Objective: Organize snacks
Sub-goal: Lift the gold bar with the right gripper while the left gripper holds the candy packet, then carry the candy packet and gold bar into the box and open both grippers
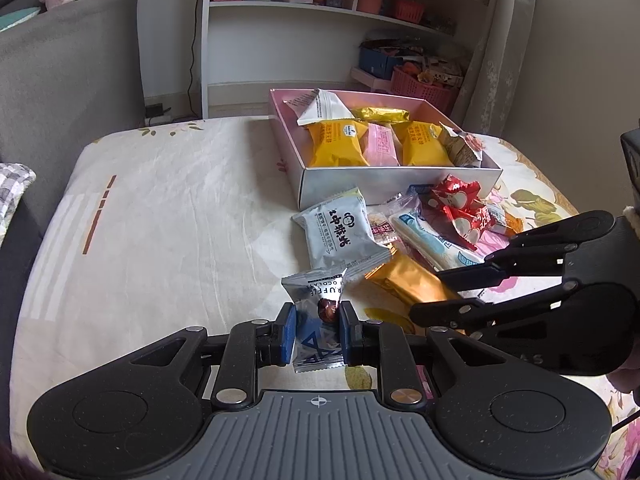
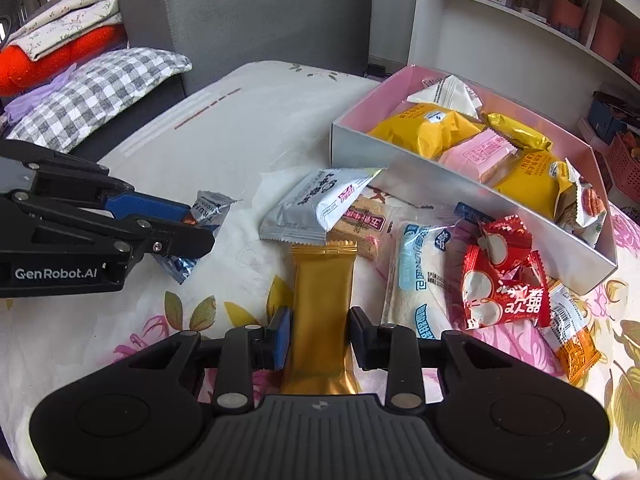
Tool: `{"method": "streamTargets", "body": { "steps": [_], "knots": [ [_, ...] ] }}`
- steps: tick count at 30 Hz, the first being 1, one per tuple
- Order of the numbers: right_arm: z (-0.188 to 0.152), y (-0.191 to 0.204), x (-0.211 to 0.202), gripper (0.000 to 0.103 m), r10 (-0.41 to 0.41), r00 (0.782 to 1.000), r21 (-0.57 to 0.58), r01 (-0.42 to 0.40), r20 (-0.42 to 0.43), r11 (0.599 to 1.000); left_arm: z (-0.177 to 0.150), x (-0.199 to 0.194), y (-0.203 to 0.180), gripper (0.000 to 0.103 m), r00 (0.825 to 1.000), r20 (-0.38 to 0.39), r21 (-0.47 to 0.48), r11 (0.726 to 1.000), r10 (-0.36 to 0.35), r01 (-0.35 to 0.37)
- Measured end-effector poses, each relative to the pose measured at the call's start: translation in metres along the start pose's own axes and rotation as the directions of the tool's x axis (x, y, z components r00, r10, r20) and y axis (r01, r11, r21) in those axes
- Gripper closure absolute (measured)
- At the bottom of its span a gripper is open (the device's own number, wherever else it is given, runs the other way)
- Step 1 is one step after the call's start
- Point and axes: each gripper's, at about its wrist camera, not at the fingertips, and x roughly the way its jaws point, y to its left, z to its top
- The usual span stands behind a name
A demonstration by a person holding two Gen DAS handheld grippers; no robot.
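Observation:
My left gripper (image 1: 318, 330) is shut on a silver-blue chocolate truffle packet (image 1: 316, 300); the packet also shows in the right wrist view (image 2: 208, 210). My right gripper (image 2: 320, 336) straddles a gold snack bar (image 2: 322, 300), with its pads at the bar's sides; I cannot tell if they press it. The gold bar also shows in the left wrist view (image 1: 408, 284), under the right gripper's fingers. The pink-lined box (image 1: 340, 192) holds yellow, pink, gold and white packets. Loose snacks lie in front of it: a grey-blue packet (image 1: 340, 232), a red packet (image 2: 504, 280), a white bread pack (image 2: 416, 272).
The snacks lie on a floral bed sheet (image 1: 160, 208). A grey sofa (image 1: 60, 72) with a checked pillow (image 2: 92, 92) stands at the left. White shelves (image 1: 320, 20) with baskets stand behind the box.

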Motion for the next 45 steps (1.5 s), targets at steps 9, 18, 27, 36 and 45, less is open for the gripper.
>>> {"method": "streamTargets", "body": {
  "steps": [9, 18, 27, 36, 45],
  "knots": [
    [0.015, -0.027, -0.042, 0.082, 0.003, 0.992, 0.116, -0.018, 0.129, 0.993, 0.016, -0.008, -0.002, 0.084, 0.999, 0.046, -0.021, 1.0, -0.003, 0.004],
    [0.019, -0.069, -0.067, 0.082, -0.024, 0.977, 0.252, -0.031, 0.21, 0.967, 0.033, -0.004, -0.012, 0.083, 0.998, 0.061, -0.032, 0.999, -0.009, 0.011],
    [0.039, -0.119, -0.072, 0.082, -0.104, 0.963, 0.346, 0.011, 0.25, 0.938, 0.081, 0.022, -0.039, 0.084, 0.997, 0.069, 0.018, 0.999, -0.03, 0.029],
    [0.062, -0.171, -0.042, 0.082, -0.181, 0.951, 0.423, 0.061, 0.251, 0.904, 0.125, 0.088, -0.067, 0.083, 0.998, 0.051, 0.04, 0.999, -0.033, 0.031],
    [0.073, -0.207, -0.002, 0.082, -0.23, 0.946, 0.474, 0.097, 0.23, 0.875, 0.157, 0.141, -0.073, 0.083, 0.999, 0.051, 0.027, 1.0, -0.005, 0.003]
  ]
}}
